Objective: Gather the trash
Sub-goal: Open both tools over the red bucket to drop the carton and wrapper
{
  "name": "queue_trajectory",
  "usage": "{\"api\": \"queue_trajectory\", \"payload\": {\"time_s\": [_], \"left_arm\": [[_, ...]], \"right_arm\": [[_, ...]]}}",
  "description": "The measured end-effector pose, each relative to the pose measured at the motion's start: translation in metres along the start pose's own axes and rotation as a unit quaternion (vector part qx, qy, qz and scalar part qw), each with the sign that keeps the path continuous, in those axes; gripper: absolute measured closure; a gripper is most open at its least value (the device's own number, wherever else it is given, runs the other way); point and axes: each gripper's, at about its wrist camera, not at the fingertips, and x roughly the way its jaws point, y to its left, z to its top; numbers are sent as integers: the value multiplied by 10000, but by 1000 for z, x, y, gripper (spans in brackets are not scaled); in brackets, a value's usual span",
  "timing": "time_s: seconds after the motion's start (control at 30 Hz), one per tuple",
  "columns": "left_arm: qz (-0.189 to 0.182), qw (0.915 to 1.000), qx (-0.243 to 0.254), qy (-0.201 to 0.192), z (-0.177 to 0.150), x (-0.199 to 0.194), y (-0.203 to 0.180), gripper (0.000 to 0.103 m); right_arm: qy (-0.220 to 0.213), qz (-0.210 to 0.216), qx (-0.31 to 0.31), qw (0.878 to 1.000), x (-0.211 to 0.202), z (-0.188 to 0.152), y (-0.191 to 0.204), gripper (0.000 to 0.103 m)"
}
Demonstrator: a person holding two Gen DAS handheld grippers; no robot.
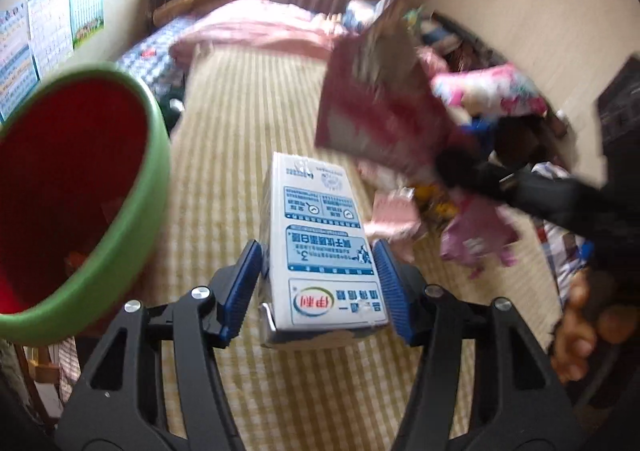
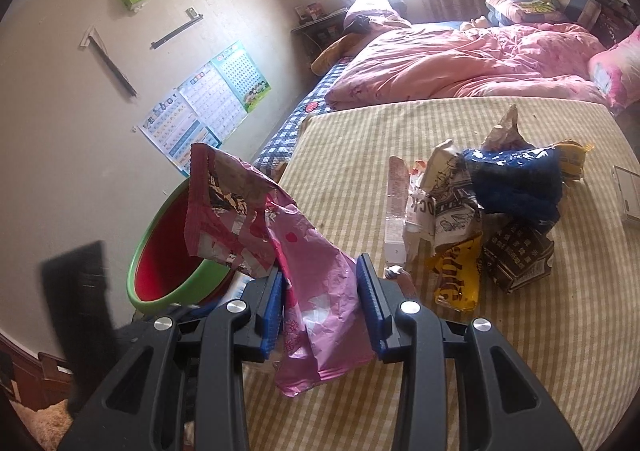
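The left gripper (image 1: 318,283) has its blue pads on both sides of a milk carton (image 1: 316,251). The pads seem to touch the carton's sides, so I judge that it is clamped on the carton, which is lifted a little above the bed (image 1: 224,139). To the left of this gripper, very near, stands the bin (image 1: 156,155), green outside and red inside, with its mouth open.

The right gripper (image 2: 320,307) is closed on a pink wrapper (image 2: 312,291), which hangs down and also sticks up between the jaws. The bin is to the left of this gripper and beyond it. More trash (image 2: 480,219) lies in a pile on the bed, ahead and to the right.

The step in hand looks like carrying both pieces to the bin. Next, each gripper must come over the bin mouth and open there.
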Motion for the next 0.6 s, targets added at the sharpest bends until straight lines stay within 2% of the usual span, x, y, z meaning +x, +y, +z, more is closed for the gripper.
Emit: {"api": "queue_trajectory", "payload": {"time_s": [0.13,0.23,0.43,0.6], "left_arm": [[297,9982,-61,-514,4,-36,14,47],[634,9951,-287,-709,5,-53,38,47],[1368,9842,-799,-790,1,-73,94,47],[1641,9780,-1029,-778,3,-81,123,47]], "right_arm": [[-3,97,-57,9999,5,5,8,68],[26,202,-111,9997,11,9,16,68],[224,477,-303,9981,33,18,41,68],[420,767,-375,9955,57,26,66,68]]}}
